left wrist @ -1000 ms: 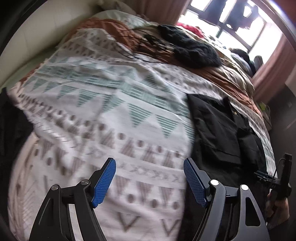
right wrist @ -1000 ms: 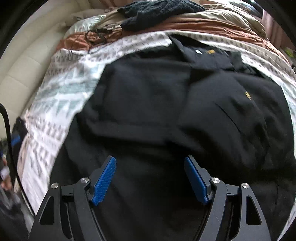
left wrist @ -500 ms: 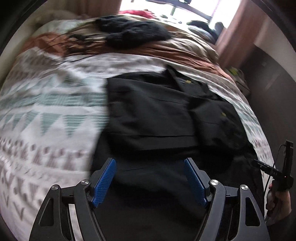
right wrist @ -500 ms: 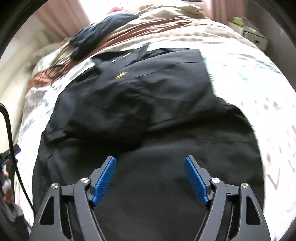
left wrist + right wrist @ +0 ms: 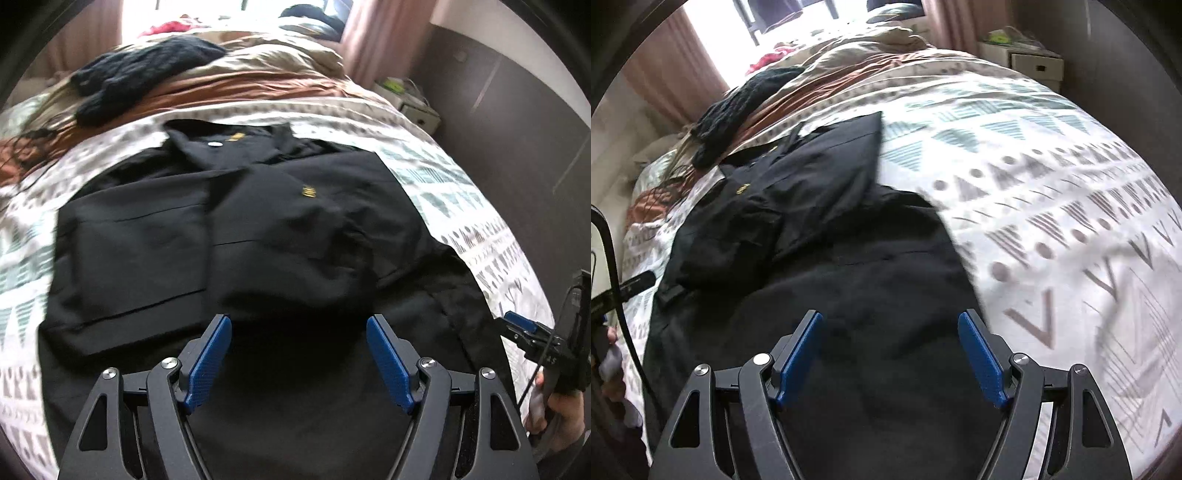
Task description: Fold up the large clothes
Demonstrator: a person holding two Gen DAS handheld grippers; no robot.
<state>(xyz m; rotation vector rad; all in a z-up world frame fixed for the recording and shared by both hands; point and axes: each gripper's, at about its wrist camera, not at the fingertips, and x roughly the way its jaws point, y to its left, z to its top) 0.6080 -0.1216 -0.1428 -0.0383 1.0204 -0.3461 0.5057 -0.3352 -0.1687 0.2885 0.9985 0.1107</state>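
I see the black shirt lying flat in the middle of the patterned bedspread, collar at the far end by the dark knitted sweater. Its sleeves look folded in over the chest, so I think the next fold goes from the near hem. My left gripper hangs over that near end, jaws wide, holding nothing. My right gripper hangs over the shirt's right edge, wide and empty too.
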